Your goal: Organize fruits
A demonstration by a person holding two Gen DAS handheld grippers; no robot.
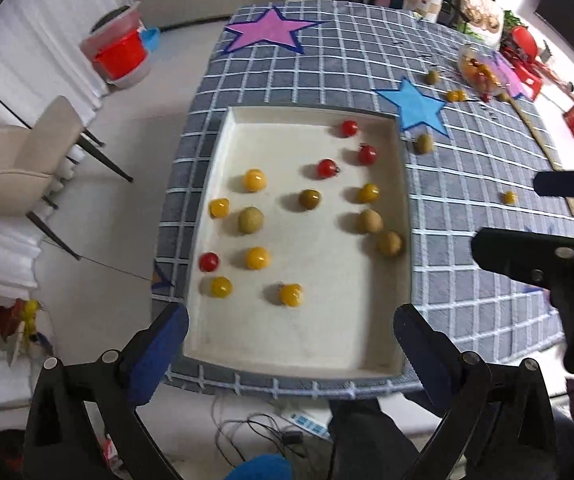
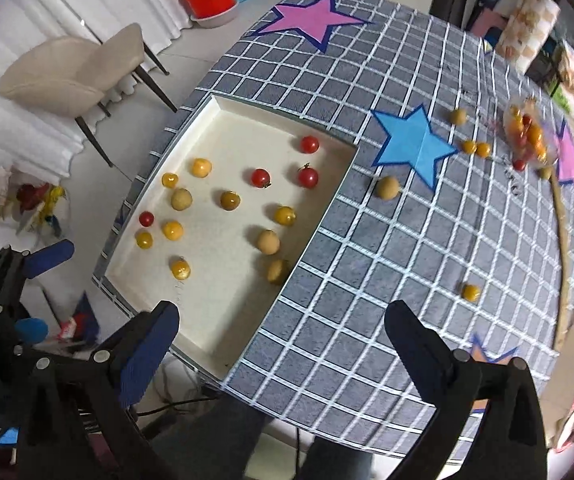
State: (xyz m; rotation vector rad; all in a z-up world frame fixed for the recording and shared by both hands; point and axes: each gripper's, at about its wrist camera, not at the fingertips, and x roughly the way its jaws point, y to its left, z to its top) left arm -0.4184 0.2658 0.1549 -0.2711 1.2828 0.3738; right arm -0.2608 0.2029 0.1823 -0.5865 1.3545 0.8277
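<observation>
Cream tray (image 1: 223,184) sits on the grey checked cloth (image 1: 467,240), at the near left part of the table. Inside it lie little round fruits: red tomatoes (image 1: 327,168), yellow tomatoes (image 1: 253,180) and pale brown round fruits (image 1: 250,220), all spread apart. More fruits are still out on the cloth. One brown fruit (image 2: 387,187) lies just beside the tray's right wall, near the blue star (image 2: 413,146). One yellow fruit (image 2: 470,292) lies alone on the right. A clear bowl (image 2: 527,136) with more fruit stands far right. The left gripper (image 1: 291,336) hangs above the tray's near end, jaws wide apart and holding nothing. The right gripper (image 2: 283,332) hangs over the tray's near right corner, jaws wide apart and empty too.
</observation>
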